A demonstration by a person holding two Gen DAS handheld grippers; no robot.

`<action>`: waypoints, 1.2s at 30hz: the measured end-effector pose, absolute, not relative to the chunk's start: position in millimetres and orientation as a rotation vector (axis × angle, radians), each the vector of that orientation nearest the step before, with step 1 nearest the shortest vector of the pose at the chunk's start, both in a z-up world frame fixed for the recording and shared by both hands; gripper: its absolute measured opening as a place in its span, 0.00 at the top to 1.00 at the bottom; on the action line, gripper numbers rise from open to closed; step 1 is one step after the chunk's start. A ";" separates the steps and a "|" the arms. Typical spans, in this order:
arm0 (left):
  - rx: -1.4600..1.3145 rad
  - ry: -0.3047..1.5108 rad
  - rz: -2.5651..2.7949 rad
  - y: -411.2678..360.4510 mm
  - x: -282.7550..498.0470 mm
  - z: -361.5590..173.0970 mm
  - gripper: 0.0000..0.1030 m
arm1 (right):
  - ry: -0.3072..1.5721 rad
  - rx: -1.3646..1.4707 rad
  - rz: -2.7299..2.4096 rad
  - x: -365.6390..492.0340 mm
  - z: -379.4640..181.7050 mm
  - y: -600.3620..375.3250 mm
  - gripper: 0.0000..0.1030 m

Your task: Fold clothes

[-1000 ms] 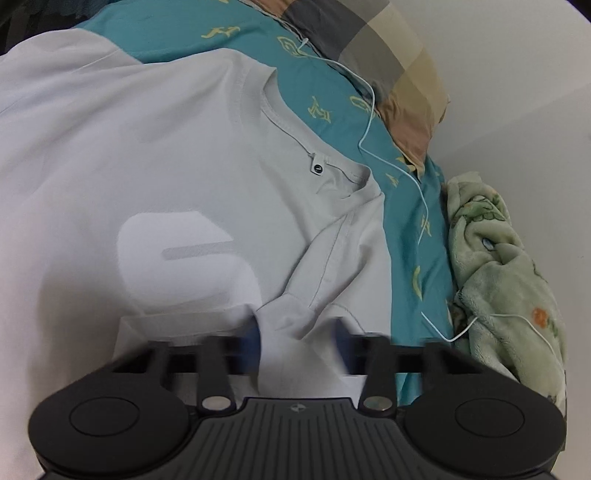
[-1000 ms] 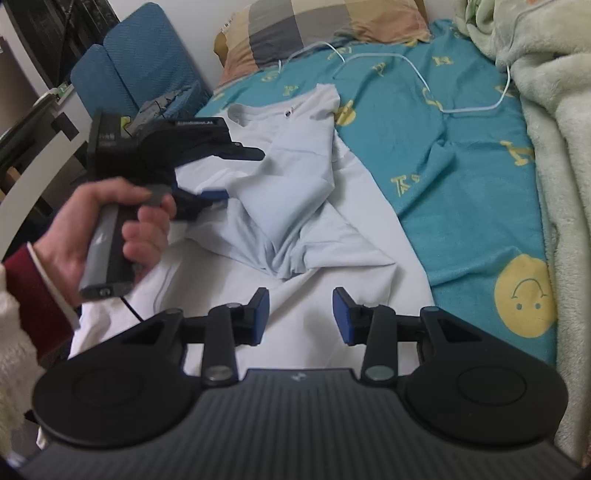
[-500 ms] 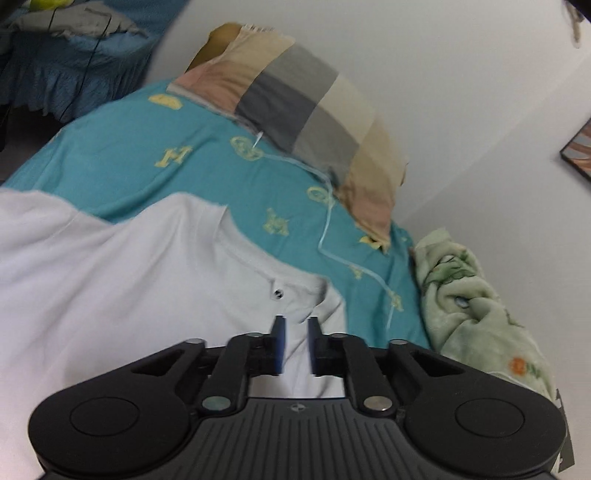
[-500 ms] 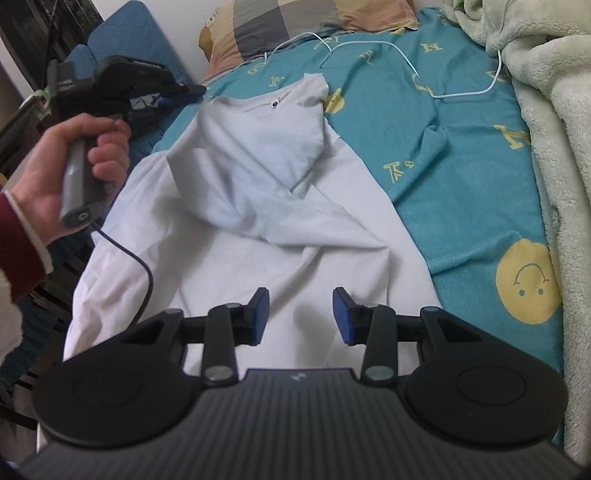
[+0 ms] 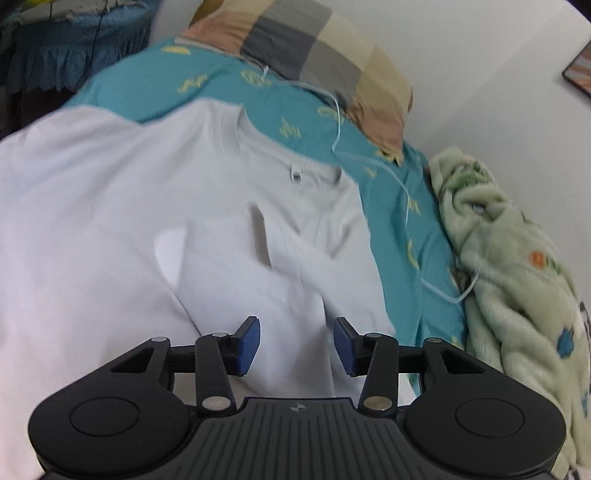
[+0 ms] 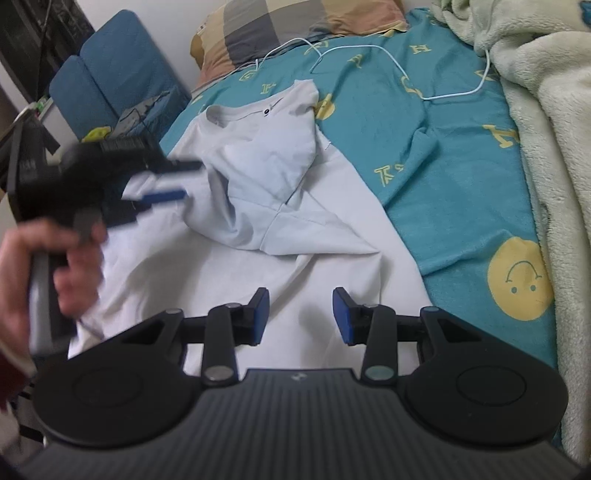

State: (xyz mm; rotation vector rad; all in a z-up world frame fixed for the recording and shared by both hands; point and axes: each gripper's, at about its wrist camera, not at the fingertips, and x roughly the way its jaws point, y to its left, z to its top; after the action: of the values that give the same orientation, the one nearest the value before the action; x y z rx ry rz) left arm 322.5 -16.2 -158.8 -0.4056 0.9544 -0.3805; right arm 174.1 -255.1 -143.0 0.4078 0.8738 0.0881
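Observation:
A white T-shirt (image 6: 207,273) lies spread on the teal bedsheet (image 6: 454,177), collar toward the pillow. Its right shoulder and sleeve (image 6: 269,170) are folded over onto the chest. In the left wrist view my left gripper (image 5: 296,347) is open, hovering just above the T-shirt (image 5: 110,229) with nothing between its blue pads (image 5: 247,345). The right wrist view shows the left gripper (image 6: 190,179) blurred at the shirt's left side, held by a hand (image 6: 70,273). My right gripper (image 6: 301,319) stands open over the shirt's lower part, holding nothing.
A checked pillow (image 6: 295,26) lies at the head of the bed. A white cable (image 6: 399,62) snakes across the sheet. A pale green fleece blanket (image 6: 546,122) is heaped along the right edge. A blue chair (image 6: 110,81) stands to the left.
The left gripper laid the lifted sleeve onto the shirt, drew away shut, and now is open and low by the shirt's left side. The right gripper has barely moved.

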 end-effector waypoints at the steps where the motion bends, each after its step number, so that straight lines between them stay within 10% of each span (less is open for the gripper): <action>1: -0.404 0.957 -0.381 -21.5 320.4 -162.5 0.55 | 0.872 0.409 0.086 173.5 -142.7 -255.7 0.60; 4: -0.402 0.954 -0.364 -33.9 319.9 -170.3 0.62 | 0.870 0.411 0.081 172.1 -142.6 -257.4 0.60; 7: -0.418 0.946 -0.332 -34.6 320.0 -172.8 0.97 | 0.870 0.413 0.082 172.0 -142.8 -258.5 0.60; 10: -0.517 0.878 -0.355 -20.8 309.3 -161.8 0.98 | 0.870 0.420 0.085 171.7 -142.8 -259.4 0.60; 27: -0.535 0.918 -0.164 55.1 257.1 -186.8 0.97 | 0.837 0.420 0.110 165.3 -132.7 -269.6 0.60; 36: -0.410 0.901 -0.329 26.8 160.6 -130.8 0.62 | 0.755 0.413 0.195 143.9 -89.6 -290.0 0.60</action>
State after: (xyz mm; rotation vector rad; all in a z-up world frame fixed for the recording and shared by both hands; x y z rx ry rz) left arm 160.6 26.8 -130.8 -0.4096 0.9013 -0.3292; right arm 143.9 -290.0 -89.6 0.4134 0.7552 0.1947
